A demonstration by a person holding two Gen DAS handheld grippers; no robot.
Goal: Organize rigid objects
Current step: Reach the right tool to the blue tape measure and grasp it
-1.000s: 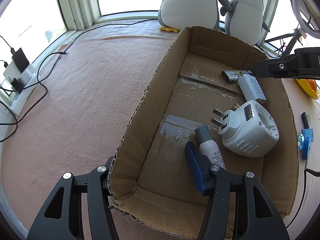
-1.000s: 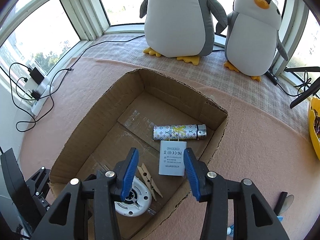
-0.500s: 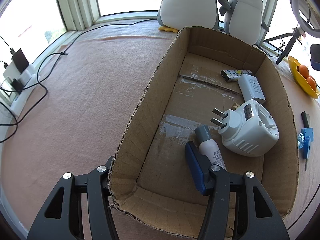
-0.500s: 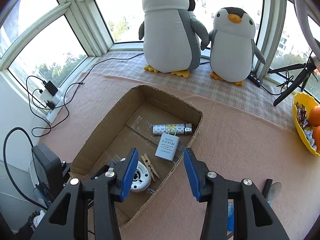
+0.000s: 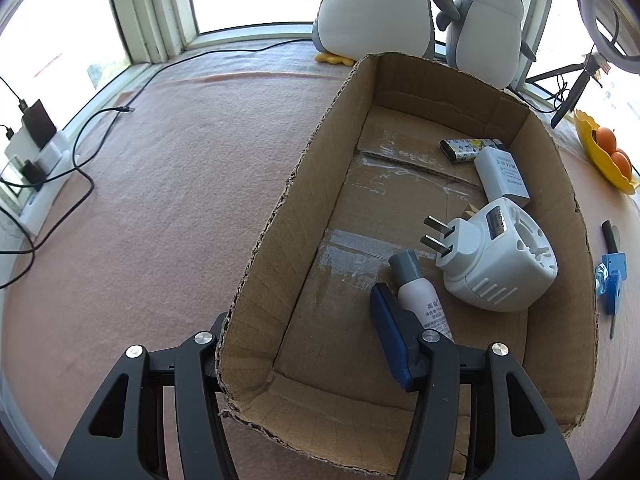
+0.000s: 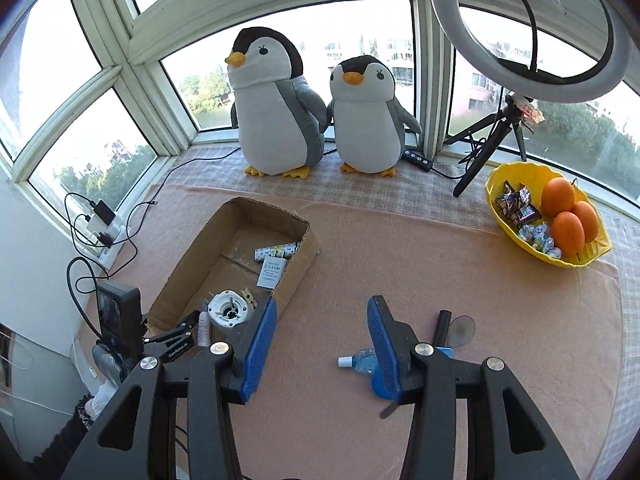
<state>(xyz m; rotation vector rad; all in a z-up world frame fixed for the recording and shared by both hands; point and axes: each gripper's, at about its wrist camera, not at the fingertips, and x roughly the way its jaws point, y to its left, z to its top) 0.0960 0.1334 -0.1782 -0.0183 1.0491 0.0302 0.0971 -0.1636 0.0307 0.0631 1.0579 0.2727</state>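
Note:
An open cardboard box [image 5: 276, 216] [image 6: 192, 264] lies on the pink mat. In it lie a white travel plug adapter [image 5: 500, 256] [image 6: 230, 308], a white tube with a grey cap [image 5: 416, 292], a white charger block [image 5: 502, 174] [image 6: 272, 272] and a patterned lighter [image 5: 468, 148] [image 6: 278, 249]. My left gripper [image 5: 304, 336] is open and straddles the box's left wall, its right finger beside the tube. My right gripper [image 6: 322, 336] is open and empty, high above the mat right of the box. A small blue bottle [image 6: 360, 362], a blue tool [image 5: 612, 276] and a black-handled magnifier [image 6: 452, 326] lie on the mat.
Two plush penguins [image 6: 276, 104] stand at the window. A yellow bowl [image 6: 516, 232] holds oranges and sweets at right. A ring light on a tripod [image 6: 496, 120] stands behind it. A power strip with cables [image 5: 36, 160] lies at left.
My right gripper has risen and drawn back from over the box, and now looks down on the whole mat. My left gripper and the box's contents have not moved.

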